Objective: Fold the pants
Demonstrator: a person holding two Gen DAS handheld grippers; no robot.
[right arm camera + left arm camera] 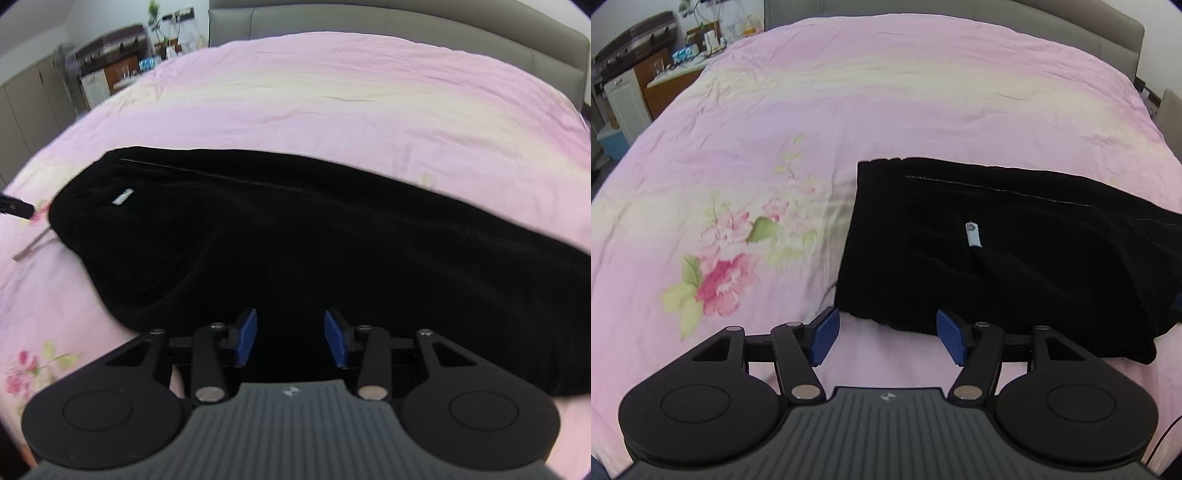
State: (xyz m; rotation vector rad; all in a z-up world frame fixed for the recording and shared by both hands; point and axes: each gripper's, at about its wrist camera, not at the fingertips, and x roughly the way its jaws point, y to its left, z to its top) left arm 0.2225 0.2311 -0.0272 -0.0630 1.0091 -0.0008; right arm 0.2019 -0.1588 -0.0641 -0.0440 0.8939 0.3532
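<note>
On the pink bedspread (886,110) the black pants (1015,251) lie folded lengthwise, and both the left gripper (887,338) and right gripper (290,338) hover with fingers apart, likely needing to grip an end for the crosswise fold.

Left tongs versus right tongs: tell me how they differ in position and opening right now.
1. The left tongs sit at the near corner of the black pants, mostly over the pink bedspread; the right tongs hover over the middle of the pants.
2. The left tongs look spread wider than the right tongs.

Shared: both are open with blue pads, and neither holds any fabric.
</note>
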